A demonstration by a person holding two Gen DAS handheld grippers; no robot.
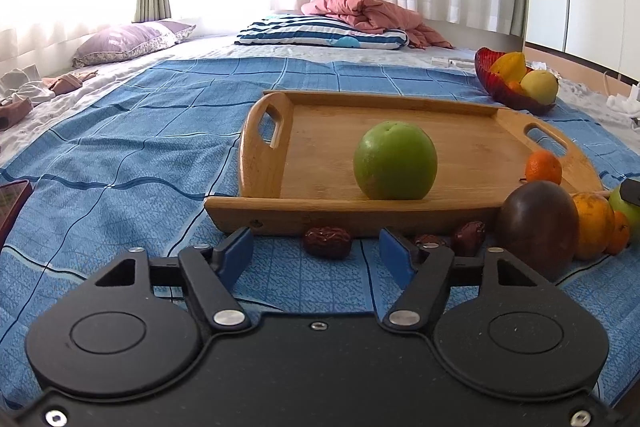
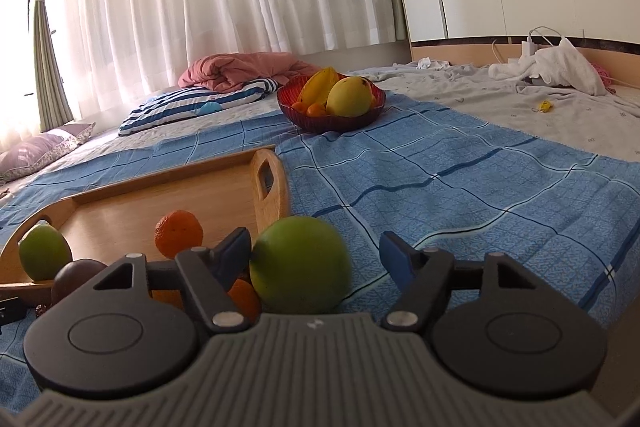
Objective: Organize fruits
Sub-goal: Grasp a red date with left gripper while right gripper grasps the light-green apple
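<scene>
A wooden tray (image 1: 472,143) lies on the blue cloth and holds a green apple (image 1: 395,160) and a small orange (image 1: 543,167). My left gripper (image 1: 316,251) is open and empty just before the tray's near edge, with a red date (image 1: 327,242) between its fingers. More dates (image 1: 468,231), a dark brown fruit (image 1: 538,223) and oranges (image 1: 594,225) lie to its right. In the right wrist view my right gripper (image 2: 316,253) is open around a second green apple (image 2: 300,265) beside the tray (image 2: 132,203); its left finger (image 2: 234,251) is at the apple, the right one apart.
A red glass bowl (image 2: 320,121) with a mango, yellow fruit and small oranges stands beyond the tray; it also shows in the left wrist view (image 1: 500,83). Pillows (image 1: 320,31), a pink quilt (image 1: 372,13) and white clothes (image 2: 556,65) lie further back. Curtains hang behind.
</scene>
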